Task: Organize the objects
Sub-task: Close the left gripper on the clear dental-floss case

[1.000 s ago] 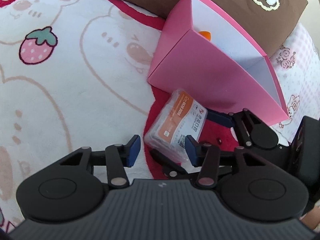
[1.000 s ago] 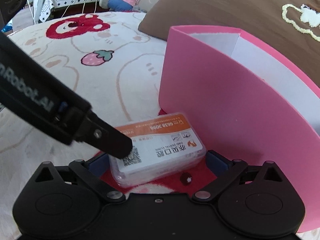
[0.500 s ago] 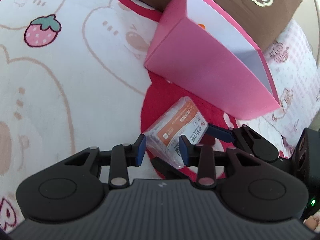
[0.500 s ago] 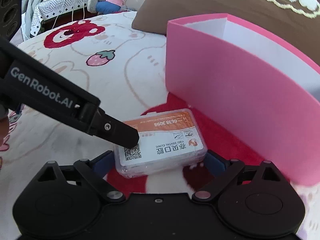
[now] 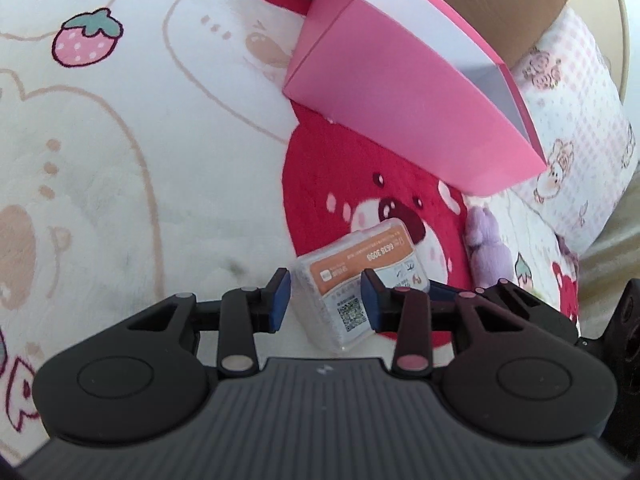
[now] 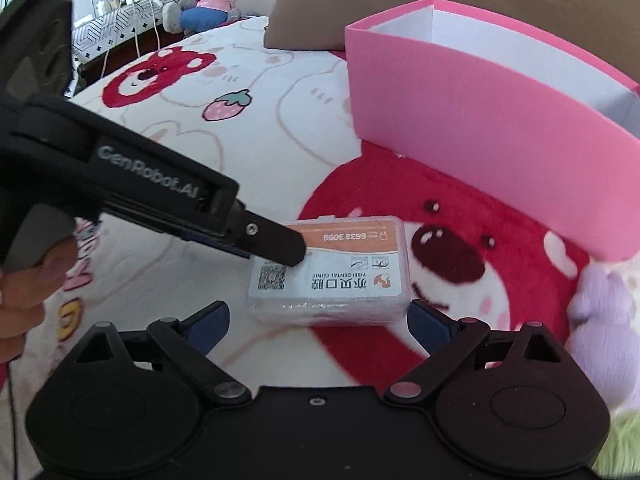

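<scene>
**Two grippers close in on a clear plastic case**

The left gripper (image 5: 325,300) holds the clear plastic case (image 5: 362,286) by one corner; its jaws have just eased apart slightly, the case between the blue pads. The case lies tilted on the plush blanket (image 5: 160,128), directly ahead of the right gripper (image 6: 318,316), whose jaws stand wide, one either side of the case's near edge, apparently not touching. Beyond both grippers stands the open pink box (image 6: 480,120).
</scene>
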